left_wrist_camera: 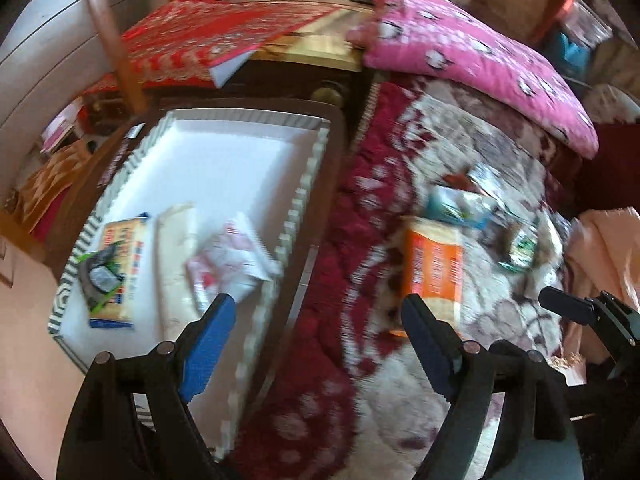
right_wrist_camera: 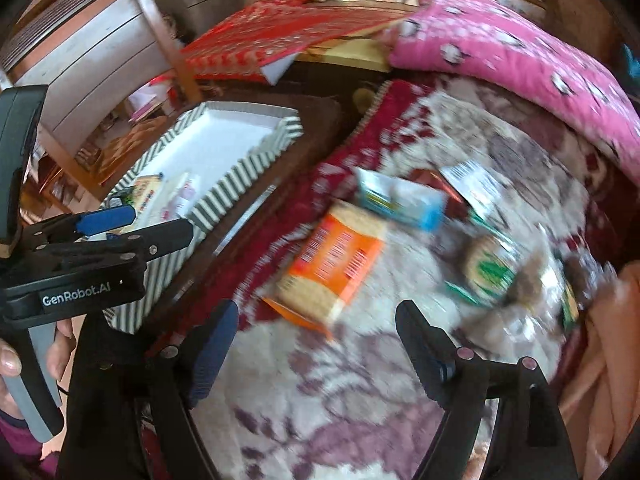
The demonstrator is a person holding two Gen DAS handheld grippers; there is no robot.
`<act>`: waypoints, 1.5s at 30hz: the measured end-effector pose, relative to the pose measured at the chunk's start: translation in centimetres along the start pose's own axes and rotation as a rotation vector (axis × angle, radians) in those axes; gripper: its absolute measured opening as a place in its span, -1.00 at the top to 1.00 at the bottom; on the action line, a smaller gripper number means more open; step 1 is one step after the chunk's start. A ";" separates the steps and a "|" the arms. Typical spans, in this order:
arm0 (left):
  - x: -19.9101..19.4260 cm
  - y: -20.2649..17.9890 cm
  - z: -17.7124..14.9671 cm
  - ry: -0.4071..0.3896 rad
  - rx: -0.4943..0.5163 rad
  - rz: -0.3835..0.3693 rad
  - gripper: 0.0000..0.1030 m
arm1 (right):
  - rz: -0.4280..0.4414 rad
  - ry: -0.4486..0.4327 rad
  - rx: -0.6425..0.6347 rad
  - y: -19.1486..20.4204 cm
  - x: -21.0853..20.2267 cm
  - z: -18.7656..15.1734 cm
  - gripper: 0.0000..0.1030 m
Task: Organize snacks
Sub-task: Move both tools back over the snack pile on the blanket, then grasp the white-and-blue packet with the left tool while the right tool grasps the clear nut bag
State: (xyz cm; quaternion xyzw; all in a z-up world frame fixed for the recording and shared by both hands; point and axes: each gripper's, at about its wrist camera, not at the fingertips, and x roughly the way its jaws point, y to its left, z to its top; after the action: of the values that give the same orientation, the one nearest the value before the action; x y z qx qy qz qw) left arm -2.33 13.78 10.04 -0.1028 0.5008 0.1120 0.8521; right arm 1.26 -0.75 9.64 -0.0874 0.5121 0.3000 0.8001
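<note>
A white tray with a striped rim (left_wrist_camera: 306, 188) (right_wrist_camera: 240, 184) stands on a dark stand left of the bed. In it lie a yellow and blue packet (left_wrist_camera: 120, 248), a cream packet (left_wrist_camera: 176, 256), a white and red packet (left_wrist_camera: 232, 260) and a small green and black one (left_wrist_camera: 100, 276). On the patterned blanket lie an orange packet (right_wrist_camera: 336, 264) (left_wrist_camera: 434, 268), a light blue packet (right_wrist_camera: 404, 200) (left_wrist_camera: 456, 204) and a green one (right_wrist_camera: 492, 268). My left gripper (left_wrist_camera: 316, 312) (right_wrist_camera: 162, 220) stands open over the tray's near corner. My right gripper (right_wrist_camera: 318, 316) hangs open above the blanket, just short of the orange packet.
A pink pillow (right_wrist_camera: 520, 48) lies at the head of the bed and a red patterned box (left_wrist_camera: 224, 36) on the cabinet behind the tray. A wooden chair frame (left_wrist_camera: 108, 28) rises at the left. A hand (right_wrist_camera: 12, 360) grips the left tool's handle. Pictures are blurred.
</note>
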 end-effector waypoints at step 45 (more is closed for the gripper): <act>10.0 -11.7 7.0 0.026 0.137 -0.151 -0.64 | -0.064 0.001 0.277 -13.9 -2.1 -5.6 -0.71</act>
State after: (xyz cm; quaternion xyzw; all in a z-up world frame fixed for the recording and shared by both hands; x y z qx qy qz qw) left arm 11.63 5.51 5.38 -0.0833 0.5091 0.0116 0.8566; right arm 4.26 -15.25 6.63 0.0073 0.5460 0.2007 0.8134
